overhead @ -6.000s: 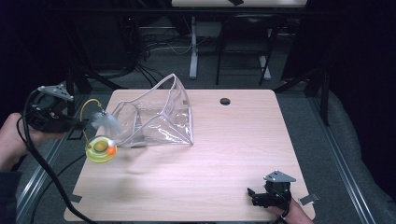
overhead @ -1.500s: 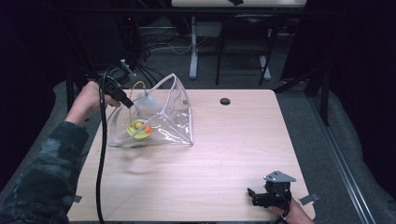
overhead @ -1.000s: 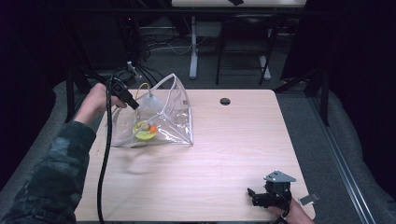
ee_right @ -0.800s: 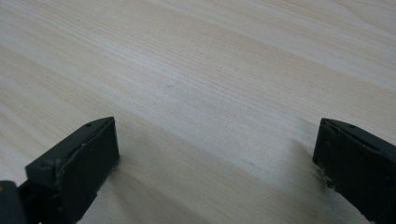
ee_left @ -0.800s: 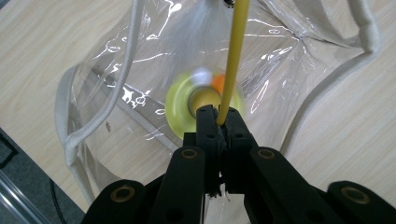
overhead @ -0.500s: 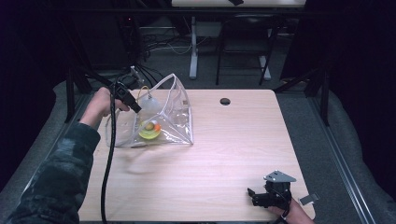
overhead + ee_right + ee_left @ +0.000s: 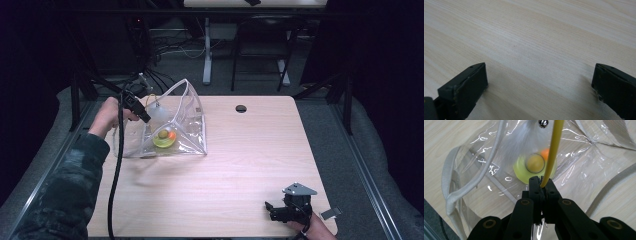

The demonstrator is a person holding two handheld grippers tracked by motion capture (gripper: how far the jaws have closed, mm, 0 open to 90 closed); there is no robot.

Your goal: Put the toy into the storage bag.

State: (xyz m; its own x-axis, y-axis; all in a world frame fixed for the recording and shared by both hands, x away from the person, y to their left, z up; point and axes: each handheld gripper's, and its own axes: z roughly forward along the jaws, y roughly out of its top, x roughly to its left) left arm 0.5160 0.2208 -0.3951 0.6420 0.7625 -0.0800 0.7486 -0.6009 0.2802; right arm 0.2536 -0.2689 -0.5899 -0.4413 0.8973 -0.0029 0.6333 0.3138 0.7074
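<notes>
High view: left gripper point(image 7: 141, 113), jaws clamped on yellow cord point(image 7: 551, 152), has lowered toy point(image 7: 163, 138) into clear bag point(image 7: 192, 132); right gripper point(image 7: 286, 208) jaws wide, empty.

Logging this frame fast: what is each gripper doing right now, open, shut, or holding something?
Left gripper: shut on the yellow cord above the clear bag.
Right gripper: open, holding nothing, over the table.

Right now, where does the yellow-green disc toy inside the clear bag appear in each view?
High view: yellow-green disc toy left of centre, inside the clear bag.
Left gripper view: upper centre, just beyond the jaws.
Right gripper view: bare tabletop.
Shared landmark: the yellow cord.
</notes>
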